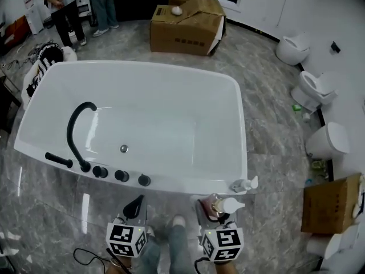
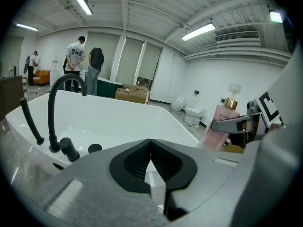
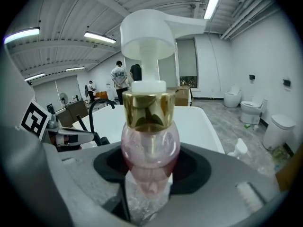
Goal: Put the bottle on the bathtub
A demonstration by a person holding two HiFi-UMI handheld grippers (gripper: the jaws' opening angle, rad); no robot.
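The bottle (image 3: 150, 143), pink with a gold collar and a white pump head, stands upright in my right gripper (image 3: 150, 176), whose jaws are closed on its lower body, the pads pressing on both sides. In the head view the bottle (image 1: 219, 205) is just outside the near rim of the bathtub (image 1: 239, 124), close to its right corner, and not yet set on it. A second, small white pump bottle (image 1: 244, 184) stands on that corner of the rim, near my bottle but apart from it. My left gripper (image 2: 150, 163) is beside the right one, its jaws brought together at the tips with nothing between them. It points at the near rim, where three black knobs (image 1: 121, 176) and a black arched faucet (image 1: 77, 130) sit to the left. Beyond the tub a cardboard box (image 1: 185, 24) rests on the marble floor, two people (image 1: 80, 4) stand at the far left, and toilets (image 1: 293, 47) line the right wall.
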